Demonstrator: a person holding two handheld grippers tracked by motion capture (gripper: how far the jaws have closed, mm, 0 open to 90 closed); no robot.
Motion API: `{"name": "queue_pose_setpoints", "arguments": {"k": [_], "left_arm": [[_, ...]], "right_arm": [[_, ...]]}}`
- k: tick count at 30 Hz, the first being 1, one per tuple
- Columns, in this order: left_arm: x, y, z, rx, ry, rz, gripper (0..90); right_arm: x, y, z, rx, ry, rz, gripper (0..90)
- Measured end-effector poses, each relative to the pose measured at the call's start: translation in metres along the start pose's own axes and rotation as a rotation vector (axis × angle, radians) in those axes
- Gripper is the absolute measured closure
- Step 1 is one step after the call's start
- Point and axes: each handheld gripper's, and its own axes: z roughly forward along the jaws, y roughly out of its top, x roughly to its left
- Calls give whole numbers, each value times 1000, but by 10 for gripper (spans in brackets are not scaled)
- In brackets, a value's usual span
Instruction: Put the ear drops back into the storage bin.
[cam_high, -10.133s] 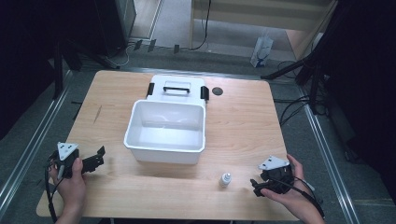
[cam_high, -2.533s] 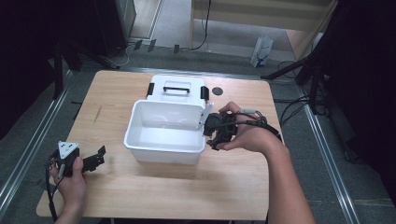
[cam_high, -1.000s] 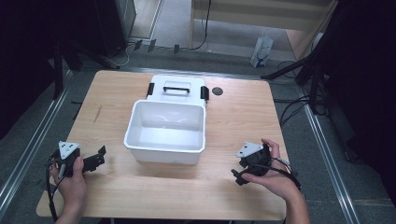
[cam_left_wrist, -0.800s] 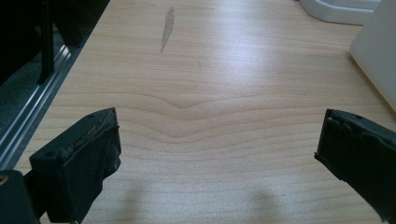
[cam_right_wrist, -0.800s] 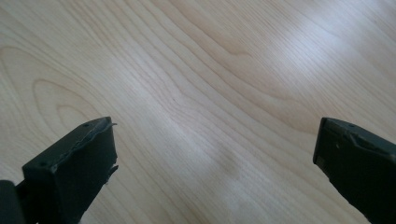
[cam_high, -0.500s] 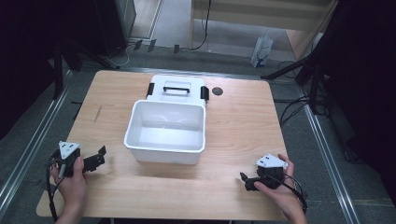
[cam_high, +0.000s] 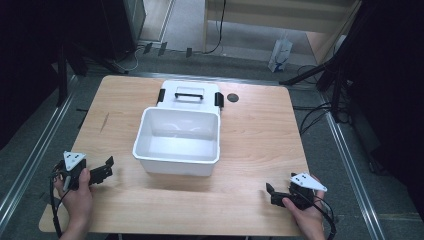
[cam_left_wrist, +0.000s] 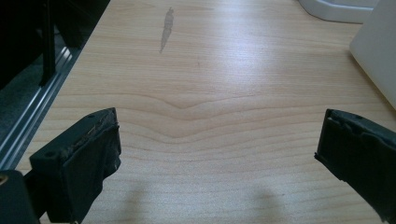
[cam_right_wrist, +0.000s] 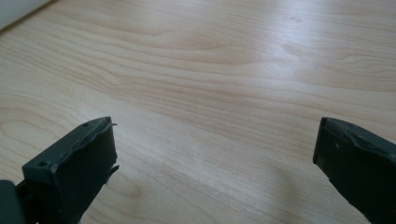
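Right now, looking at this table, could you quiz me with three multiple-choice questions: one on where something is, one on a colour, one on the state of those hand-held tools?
1. Where is the lid with the handle?
A. Behind the white bin, at the table's far side
B. On top of the bin
C. On the floor

2. What colour is the bin?
A. Blue
B. White
C. Black

3. How do the fingers of the left gripper and right gripper stand?
A. Both spread apart, holding nothing
B. Both clamped on a bottle
C. One open, one shut

Answers: 1 A, the lid lies flat beyond the bin. 2 B, its walls are plain white. 3 A, each gripper view shows bare wood between wide fingers.
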Motion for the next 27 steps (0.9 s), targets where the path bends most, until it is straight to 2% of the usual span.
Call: {"name": "queue_pose_setpoints", "arguments": {"k": [7,12,16,21,27], "left_arm": [[0,0,0,0,2,4,5],[-1,0,0,1,3,9,5],[-3,0,0,-4,11,19,5],[-5,-1,-1,-5,12,39,5],[-7,-1,-1,-6,16,52,5]], "right_arm": [[6,0,2,17,-4,-39,0],[3,2,4,10,5,10,0],[2,2,5,20,20,12,0],[1,4,9,63,38,13,0],[4,5,14,108,49,-20,0]]}}
